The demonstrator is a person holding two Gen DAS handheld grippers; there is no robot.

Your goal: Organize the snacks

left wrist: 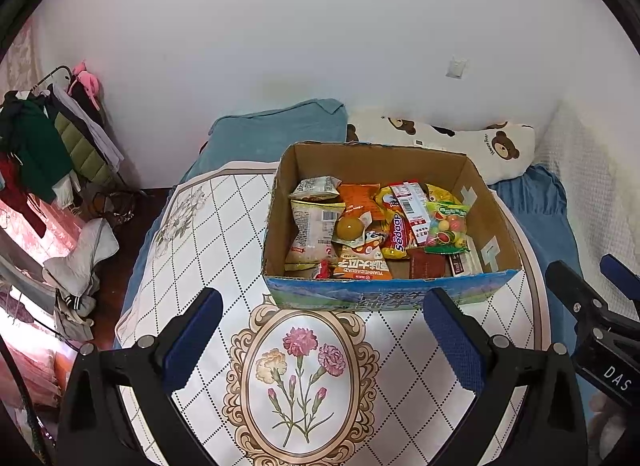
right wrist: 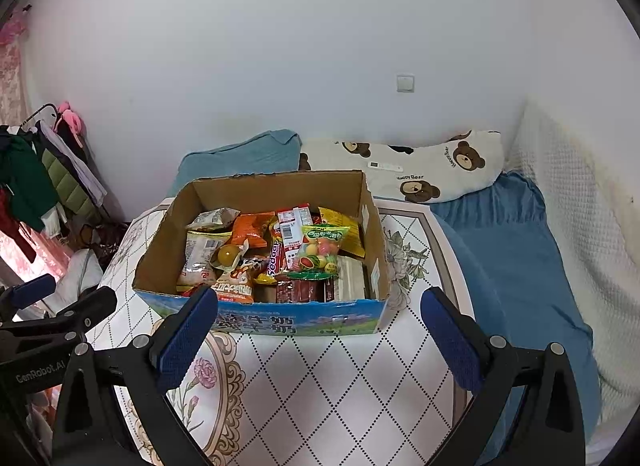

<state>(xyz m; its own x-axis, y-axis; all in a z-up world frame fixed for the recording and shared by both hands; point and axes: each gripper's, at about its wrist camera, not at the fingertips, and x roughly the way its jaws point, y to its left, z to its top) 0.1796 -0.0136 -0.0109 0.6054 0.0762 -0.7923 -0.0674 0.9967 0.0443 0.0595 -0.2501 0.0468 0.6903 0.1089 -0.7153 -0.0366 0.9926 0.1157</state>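
An open cardboard box (left wrist: 472, 185) with a blue printed front stands on a round table (left wrist: 224, 225) covered by a floral diamond-pattern cloth. The box (right wrist: 160, 258) holds several snack packets: a green bag of colourful candy (left wrist: 448, 225) (right wrist: 320, 252), an orange packet (left wrist: 358, 203) (right wrist: 250, 229), pale packets at its left (left wrist: 312, 229) (right wrist: 200, 256) and a yellow jelly cup (left wrist: 351, 229) (right wrist: 228, 254). My left gripper (left wrist: 322, 310) is open and empty, just in front of the box. My right gripper (right wrist: 318, 310) is open and empty, in front of the box's right part.
A teal pillow (left wrist: 276, 129) and a bear-print pillow (right wrist: 440, 169) lie behind the table against the white wall. A blue blanket (right wrist: 512, 258) covers the bed at right. A clothes rack (left wrist: 48, 137) stands at left, with clothes on the floor.
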